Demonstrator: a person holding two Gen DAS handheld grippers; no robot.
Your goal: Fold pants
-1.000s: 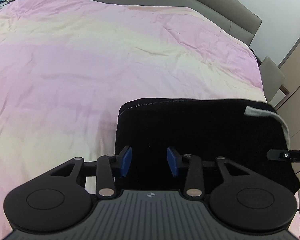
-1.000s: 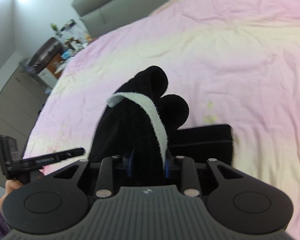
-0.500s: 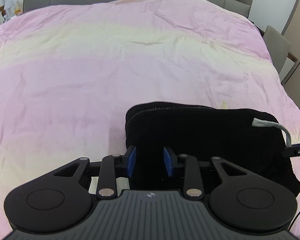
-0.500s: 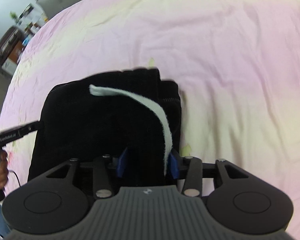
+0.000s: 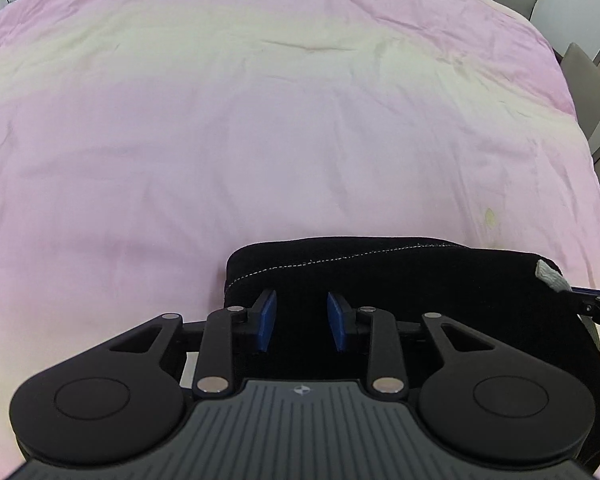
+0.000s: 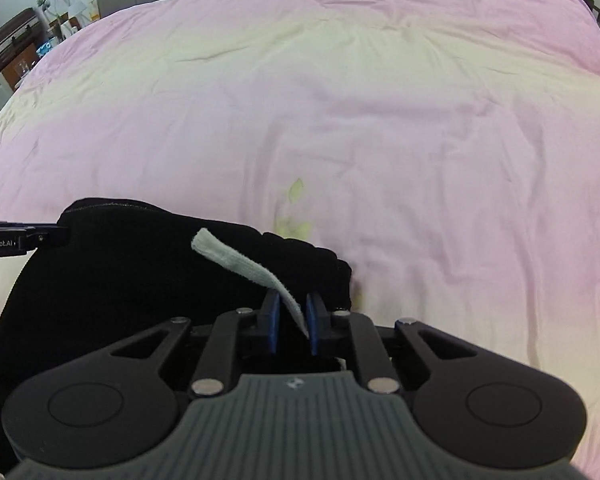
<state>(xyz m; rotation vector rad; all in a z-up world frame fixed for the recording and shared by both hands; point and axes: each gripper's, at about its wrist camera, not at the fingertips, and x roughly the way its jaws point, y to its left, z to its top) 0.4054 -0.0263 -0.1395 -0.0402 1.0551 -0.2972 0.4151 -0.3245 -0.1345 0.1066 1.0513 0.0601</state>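
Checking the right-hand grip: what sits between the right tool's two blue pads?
In the right wrist view, the right tool is closing on the pale drawstring and the black pants.

pants (image 5: 420, 300): matt black cloth, soft-looking, showing a pale stitched seam
drawstring (image 6: 244, 266): pale woven cloth, looking rough and ribbed
bed cover (image 5: 260, 140): smooth pink and cream cloth, creasing lightly
left claw (image 5: 302, 326): matt black plastic, blue pads, shiny metal pins
right claw (image 6: 292, 326): same matt plastic, ribbed grey housing
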